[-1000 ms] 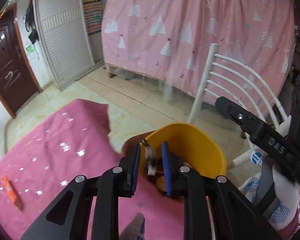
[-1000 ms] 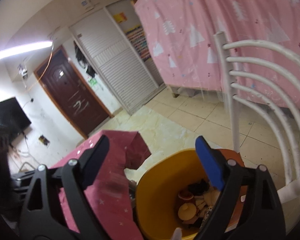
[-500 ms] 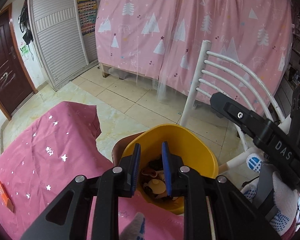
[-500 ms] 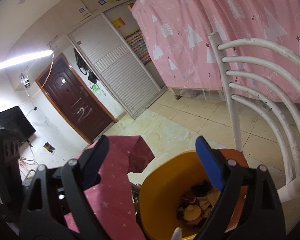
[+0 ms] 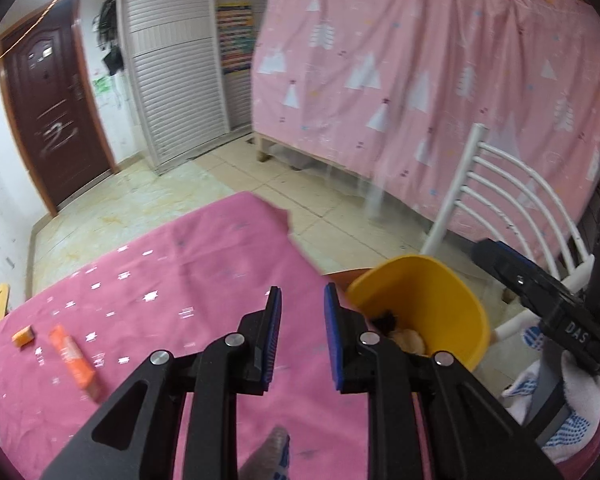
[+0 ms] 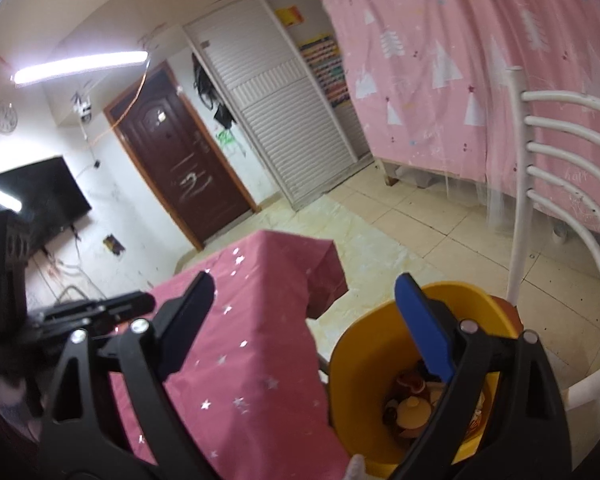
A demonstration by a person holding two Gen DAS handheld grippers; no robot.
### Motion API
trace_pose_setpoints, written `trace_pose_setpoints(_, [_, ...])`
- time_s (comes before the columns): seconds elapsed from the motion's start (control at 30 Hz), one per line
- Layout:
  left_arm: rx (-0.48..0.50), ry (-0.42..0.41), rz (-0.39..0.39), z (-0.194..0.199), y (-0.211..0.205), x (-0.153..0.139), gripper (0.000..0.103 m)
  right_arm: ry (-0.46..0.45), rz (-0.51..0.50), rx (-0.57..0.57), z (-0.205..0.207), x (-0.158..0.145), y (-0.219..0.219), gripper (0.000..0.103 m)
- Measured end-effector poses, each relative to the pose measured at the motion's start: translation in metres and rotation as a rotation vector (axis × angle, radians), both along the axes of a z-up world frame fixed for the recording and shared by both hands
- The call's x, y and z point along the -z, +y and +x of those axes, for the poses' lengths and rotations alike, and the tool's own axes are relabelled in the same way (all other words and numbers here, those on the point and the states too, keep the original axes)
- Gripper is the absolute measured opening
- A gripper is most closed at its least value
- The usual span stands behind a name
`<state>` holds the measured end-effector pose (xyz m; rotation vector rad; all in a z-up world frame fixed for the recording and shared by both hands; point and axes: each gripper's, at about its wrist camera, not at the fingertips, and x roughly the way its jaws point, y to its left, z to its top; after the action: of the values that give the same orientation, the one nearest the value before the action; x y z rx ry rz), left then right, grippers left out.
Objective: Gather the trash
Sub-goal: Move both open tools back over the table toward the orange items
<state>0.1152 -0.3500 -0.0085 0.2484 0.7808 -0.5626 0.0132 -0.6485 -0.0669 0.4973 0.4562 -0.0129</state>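
The yellow bin (image 5: 440,292) (image 6: 364,360) stands beside the table's corner with scraps of trash (image 6: 412,404) at its bottom. My left gripper (image 5: 302,296) hangs over the pink star-print tablecloth (image 5: 180,280), just left of the bin, its blue pads close together with nothing between them. An orange packet (image 5: 74,356) and a small orange piece (image 5: 23,336) lie on the cloth at the far left. My right gripper (image 6: 304,284) is above the bin's near edge; its jaws are opening wide and are empty.
A white slatted chair (image 5: 500,200) (image 6: 560,160) stands right behind the bin. A pink curtain (image 5: 420,80) hangs over a bed frame at the back. Tiled floor (image 6: 440,232), a dark door (image 6: 188,176) and a wall television (image 6: 36,192) lie beyond.
The left gripper swung left, from above the bin to over the tablecloth. The small item seen between its pads a second ago is gone. The right jaws spread slightly wider.
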Motion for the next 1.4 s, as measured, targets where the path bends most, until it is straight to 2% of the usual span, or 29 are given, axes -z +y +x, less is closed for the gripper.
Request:
trace_pose_setpoints(0.27, [-0.113, -0.010, -0.007, 0.033, 0.079, -0.002, 0.014, 0.052, -0.051, -0.083, 0.019, -0.004, 0.043, 0.088])
trace_pose_setpoints(0.37, [-0.162, -0.015, -0.001, 0.044, 0.108, -0.001, 0.014, 0.060, -0.081, -0.139, 0.030, -0.010, 0.067, 0.095])
trace_pose_setpoints(0.43, [-0.199, -0.015, 0.005, 0.052, 0.127, 0.002, 0.015, 0.071, -0.105, -0.187, 0.039, -0.011, 0.088, 0.095])
trace_pose_setpoints(0.6, [-0.309, -0.012, 0.005, 0.076, 0.182, 0.002, 0.035, 0.087, -0.158, -0.298, 0.057, -0.012, 0.135, 0.095])
trace_pose_setpoints(0.93, [-0.443, -0.009, 0.032, 0.114, 0.268, 0.010, 0.050, 0.134, -0.232, -0.436, 0.080, -0.005, 0.204, 0.096])
trace_pose_setpoints(1.13, [-0.544, 0.064, -0.027, 0.149, 0.321, 0.022, 0.061, 0.157, -0.272, -0.477, 0.093, -0.001, 0.232, 0.096])
trace_pose_setpoints(1.4, [-0.567, 0.085, -0.031, 0.182, 0.347, 0.042, 0.082, 0.177, -0.326, -0.545, 0.117, 0.000, 0.273, 0.097])
